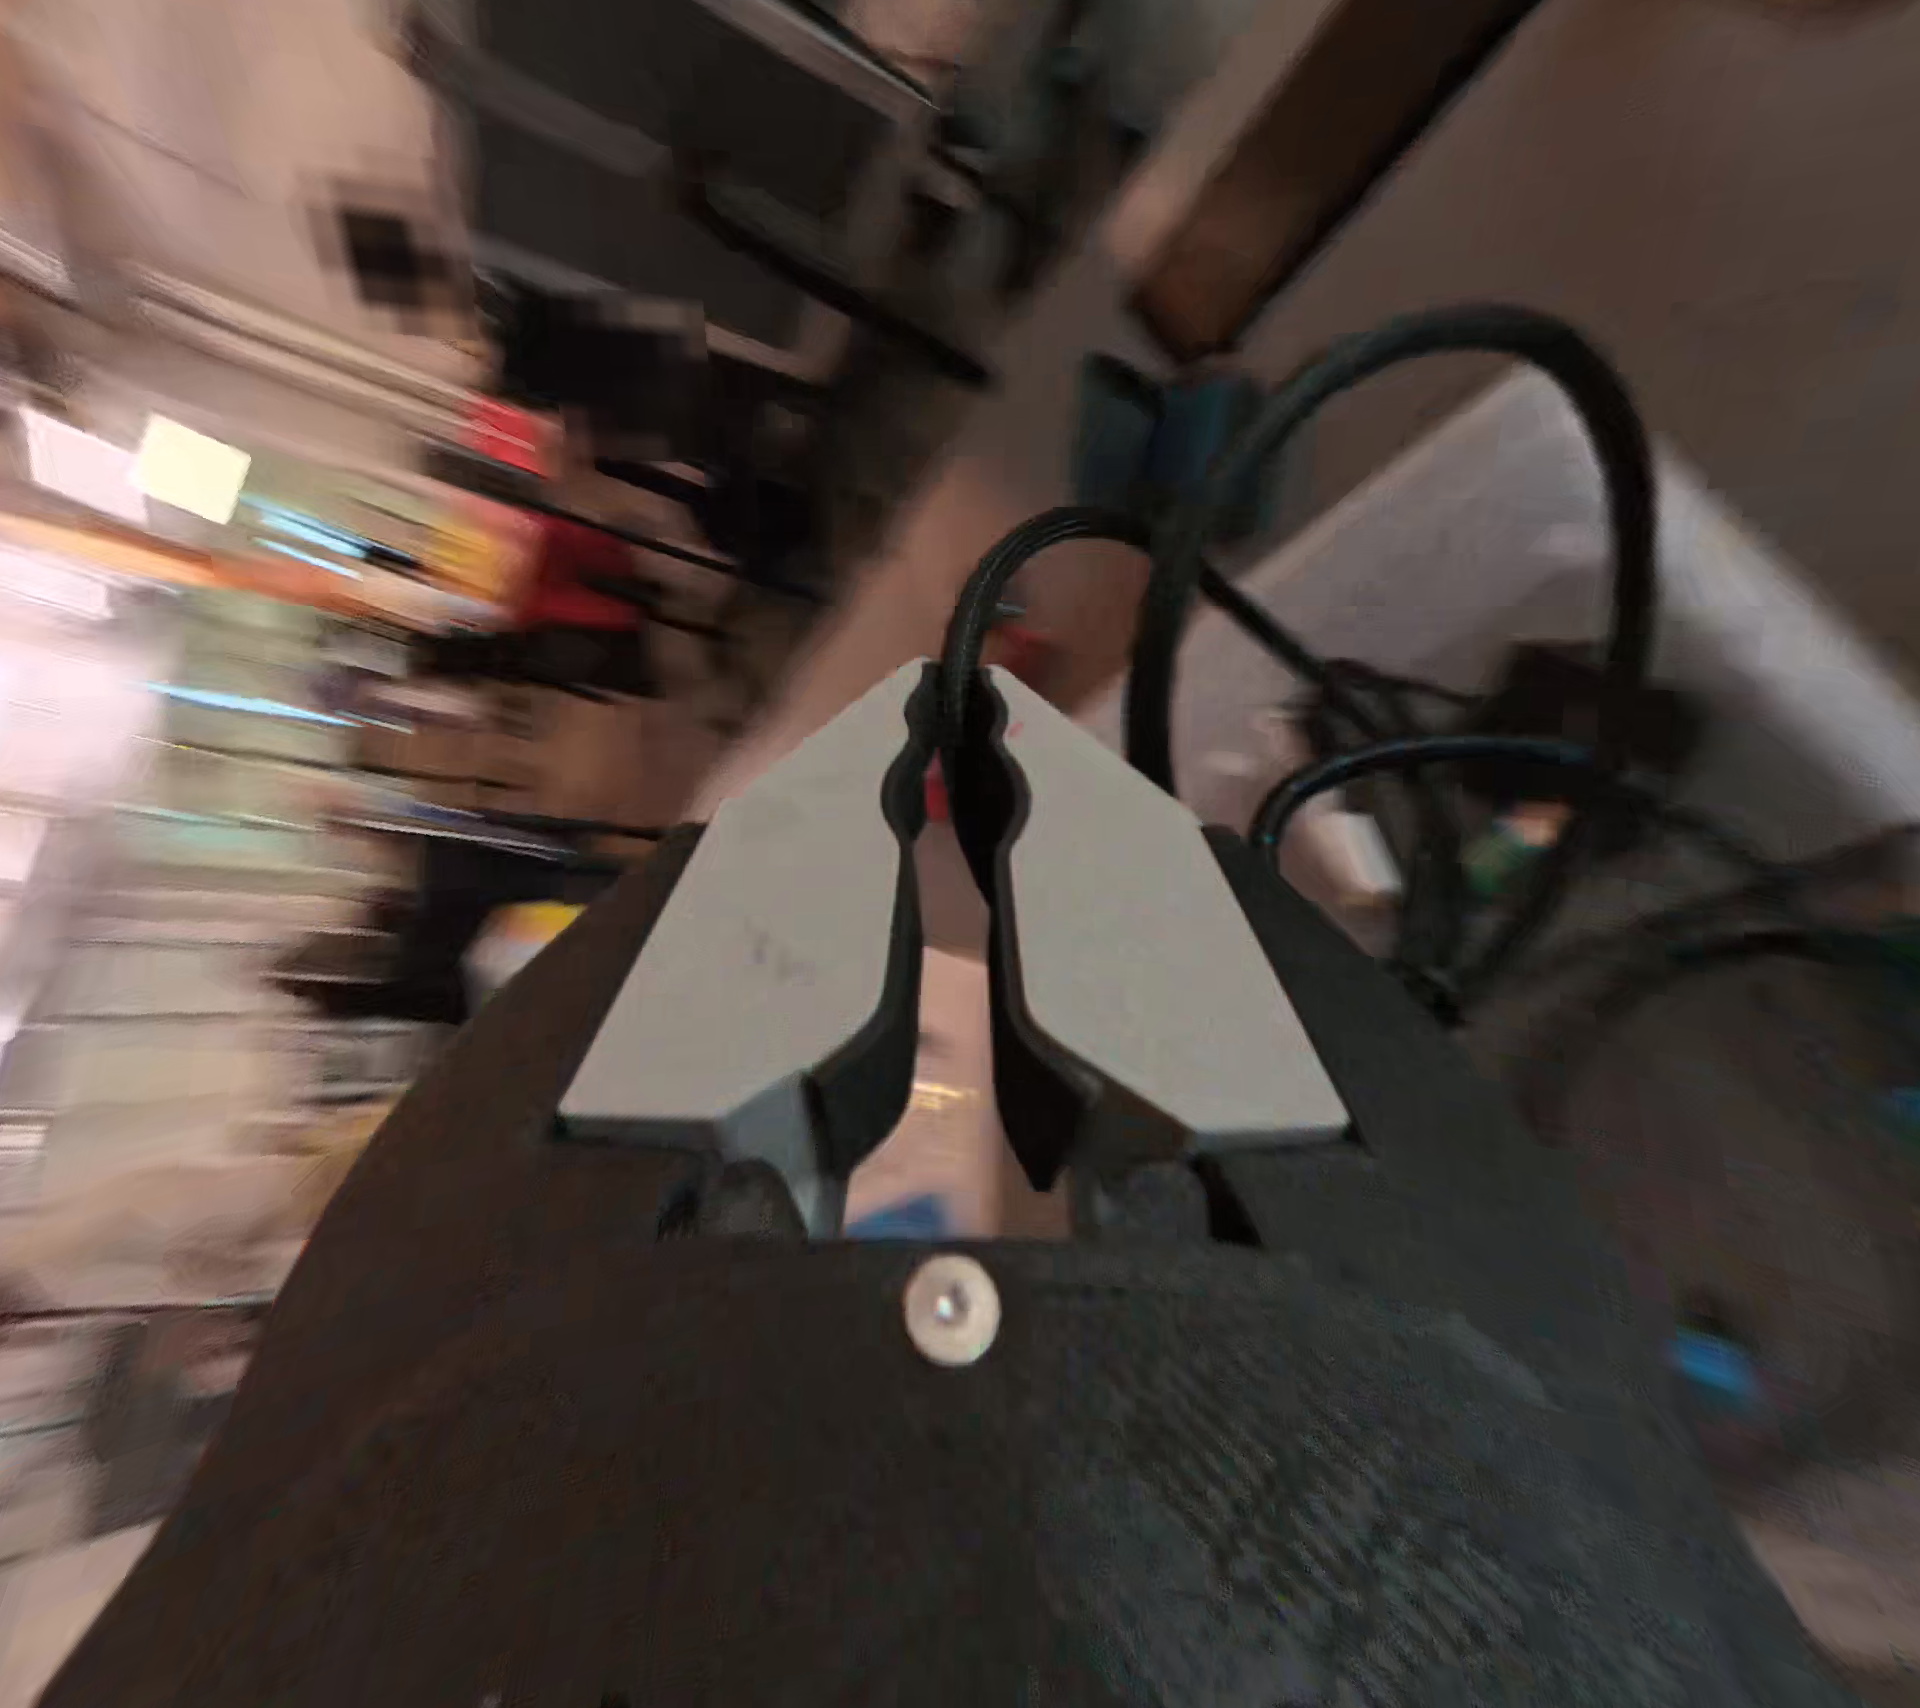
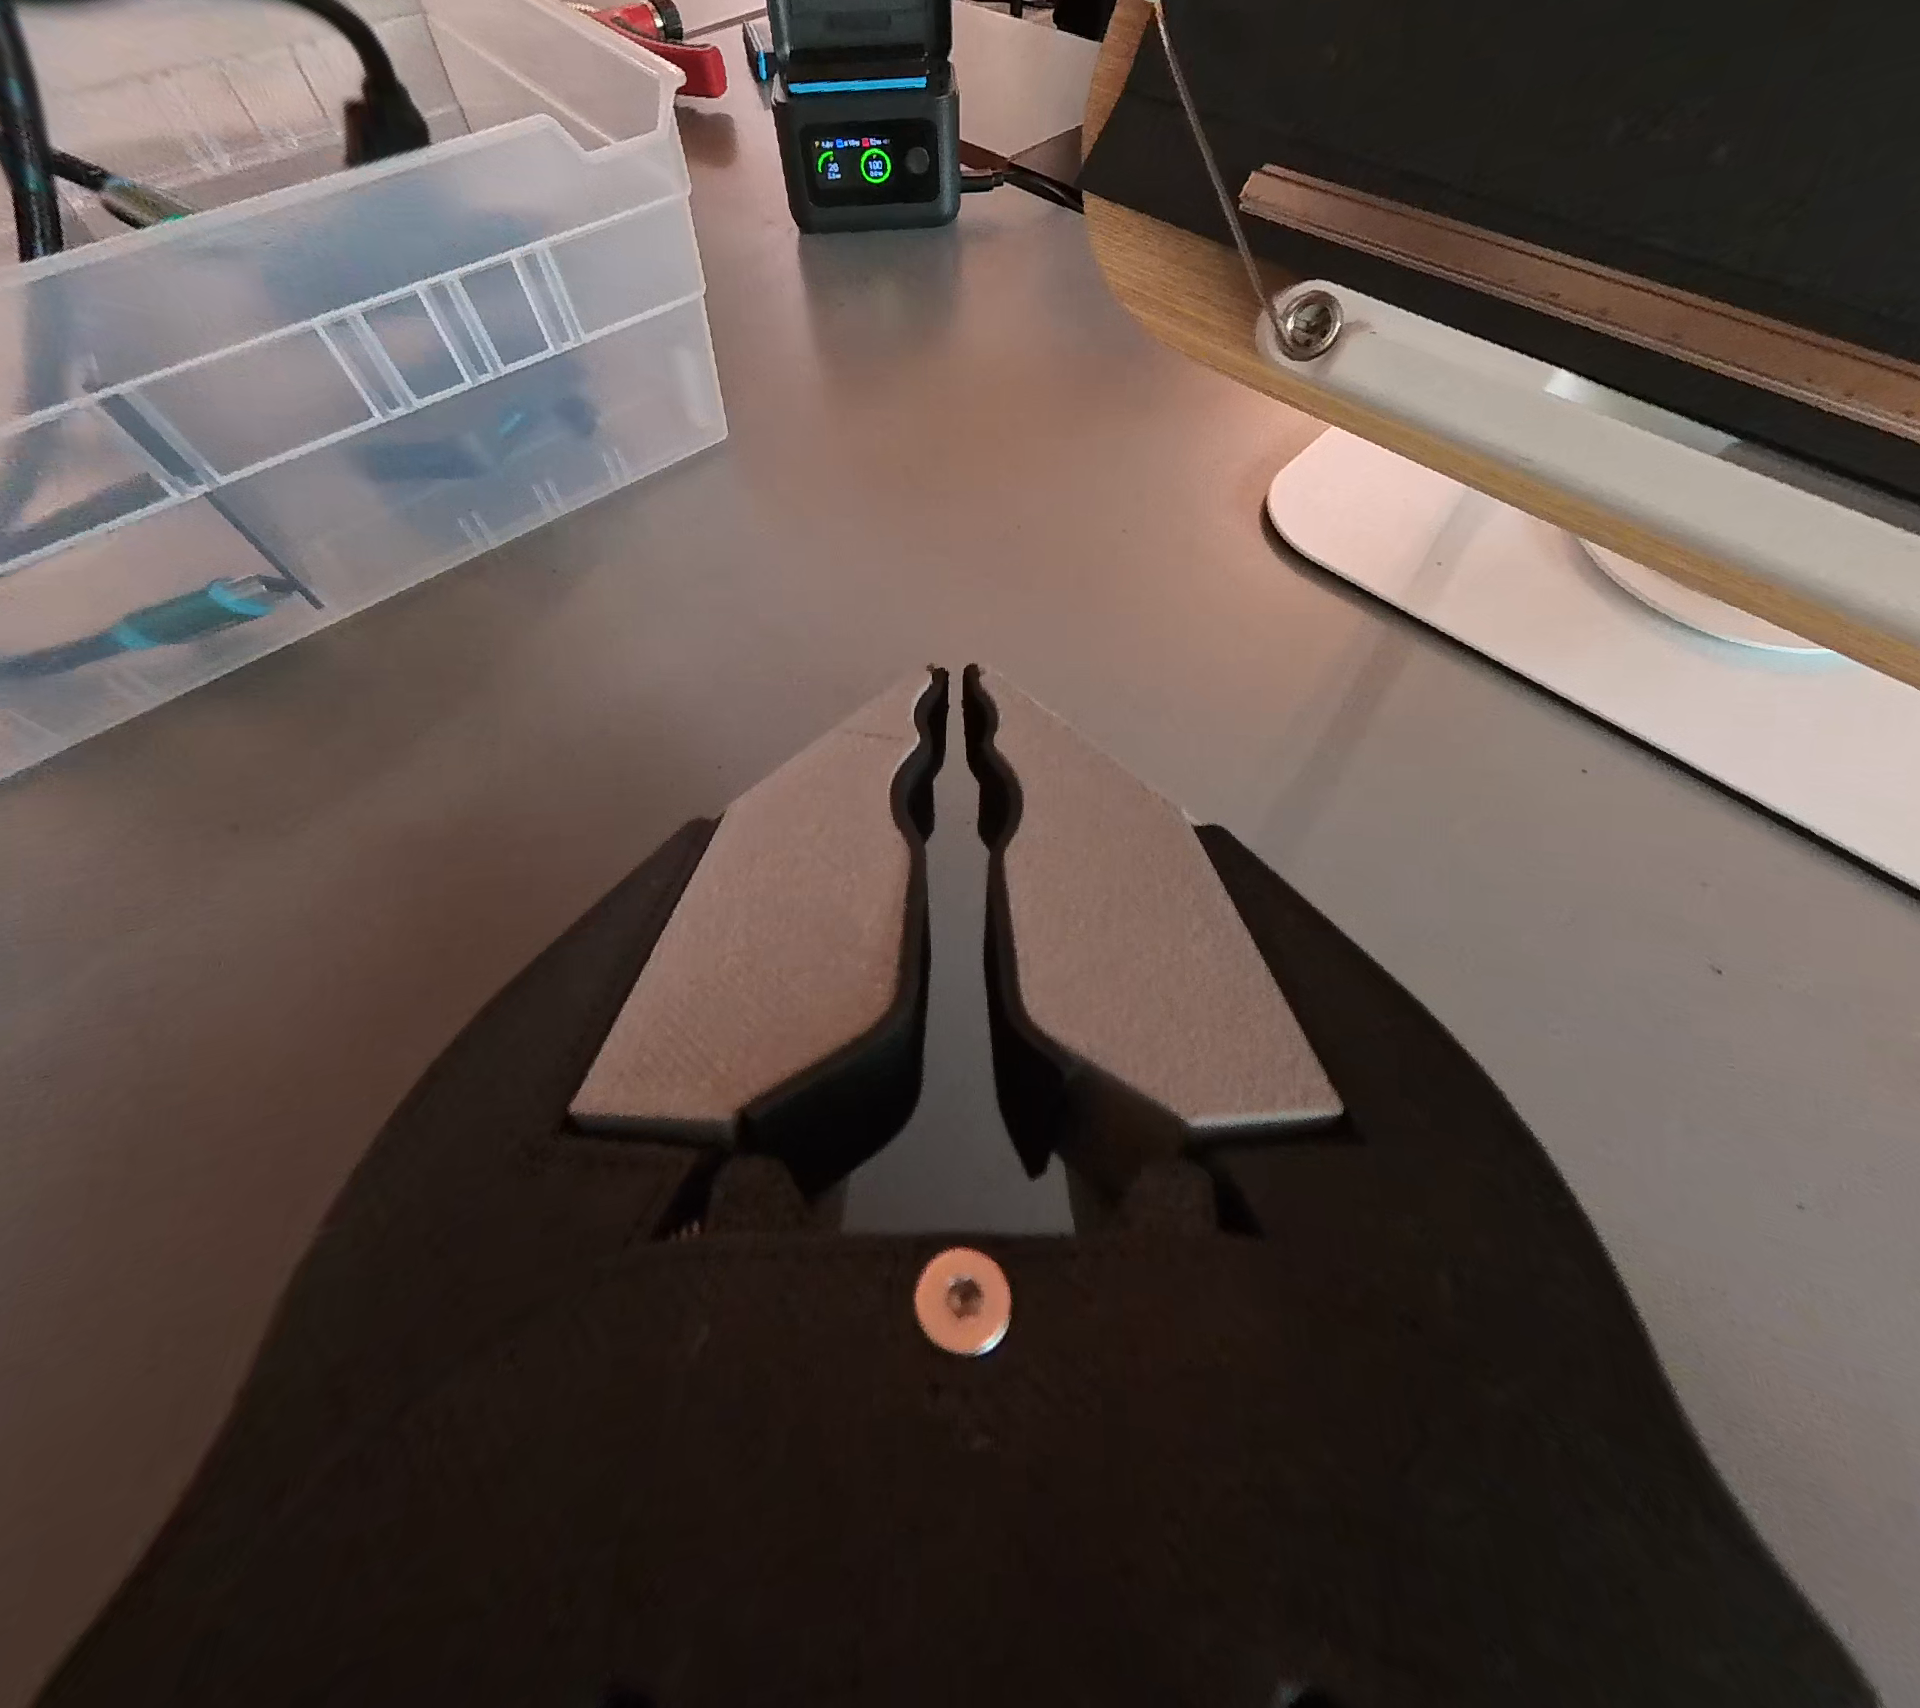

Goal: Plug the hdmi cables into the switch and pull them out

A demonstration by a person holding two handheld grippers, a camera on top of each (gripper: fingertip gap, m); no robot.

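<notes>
Left wrist view: left gripper (image 1: 957,694) clamped on black braided cable (image 1: 1049,531), pinched betw fingertips. Right gripper (image 2: 956,690) nearly closed, holding nothing, over table (image 2: 935,453).

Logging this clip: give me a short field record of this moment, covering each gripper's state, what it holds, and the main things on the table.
left gripper: shut on a black braided cable, pinched at the fingertips
cable path: loops up and away from the tips; plug end not visible
left view quality: heavy motion blur
right gripper: shut, empty, above the grey table
clear plastic bin: left of the right gripper, holds black cables
small black device with lit screen: upright, far centre of table
switch: not identifiable in either view
</notes>
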